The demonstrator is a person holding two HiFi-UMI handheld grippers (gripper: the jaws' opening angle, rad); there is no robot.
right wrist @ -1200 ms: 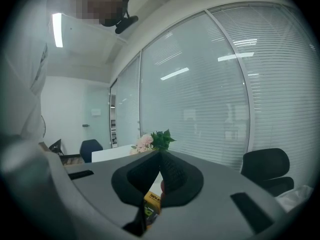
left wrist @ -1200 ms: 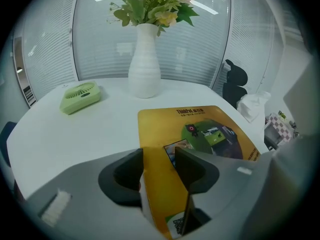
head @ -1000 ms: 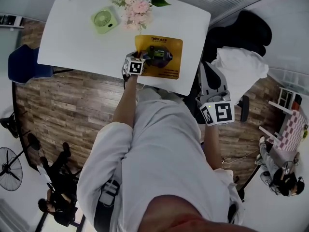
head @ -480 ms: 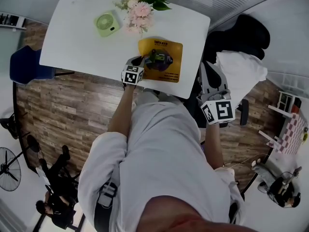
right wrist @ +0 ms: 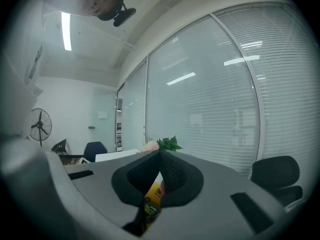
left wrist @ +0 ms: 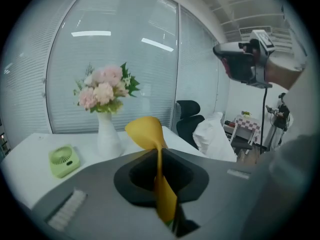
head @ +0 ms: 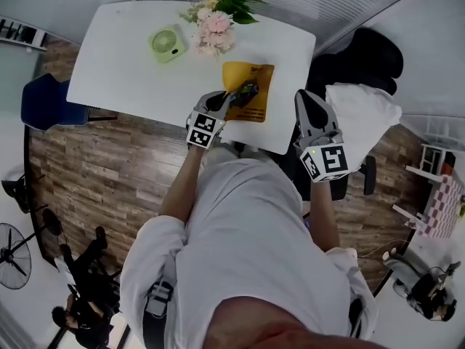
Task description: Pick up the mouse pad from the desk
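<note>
1. A white desk [head: 123, 71] stands on wood-plank flooring, with a glass wall hung with blinds along the desk's far side.
2. On the desk's far edge sits a vase of pink flowers [head: 216, 27]. A small green fan [head: 167, 43] lies on the desk just beside it.
3. A black office chair [head: 367, 49] draped with a white cloth [head: 363, 107] stands off the desk's right end. A blue chair [head: 40, 100] stands off its left end.
4. The person stands at the desk's near edge, both forearms stretched out towards it.
5. The left gripper [head: 231, 97] reaches in over the desk's near edge and points a little downward. Its jaws are pinched tight on one edge of the mouse pad [head: 254, 93].
6. The right gripper [head: 305, 99] is held roughly level off the desk's near right corner, apart from the pad. Its jaw tips are closed together with nothing between them.
7. The mouse pad is orange-yellow with dark print and a dark picture on it. It is over the desk's near right part, with the gripped edge lifted and curled over in a soft fold. I cannot tell whether its other edge touches the desk.
</note>
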